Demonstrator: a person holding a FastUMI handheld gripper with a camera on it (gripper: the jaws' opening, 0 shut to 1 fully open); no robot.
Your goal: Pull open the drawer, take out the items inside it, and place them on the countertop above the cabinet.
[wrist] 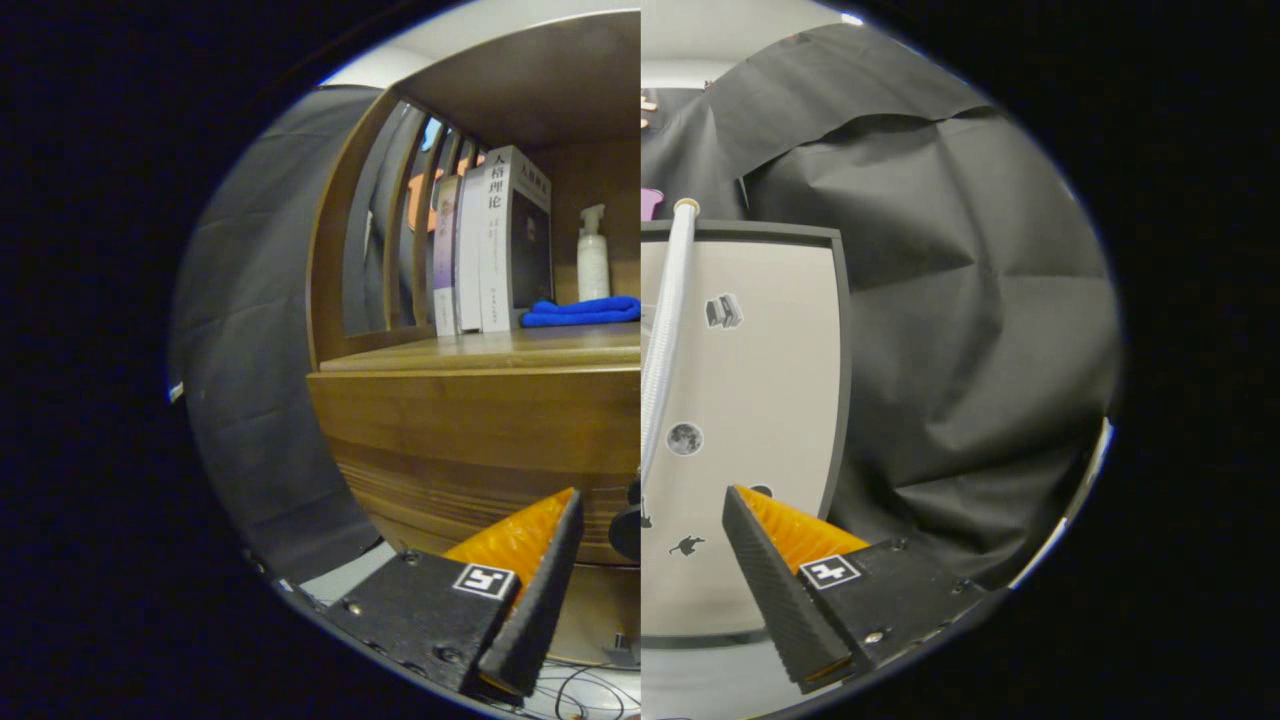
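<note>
My tool [650, 520] is spread, gripping nothing, facing the wooden cabinet [480, 440]; books [495, 245], bottle [593, 255], blue cloth [582, 312] on its worktop [500, 350]

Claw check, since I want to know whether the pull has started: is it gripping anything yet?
No: the claw is open, its two fingers spread apart with nothing between them, just ahead of the wooden cabinet.
</note>
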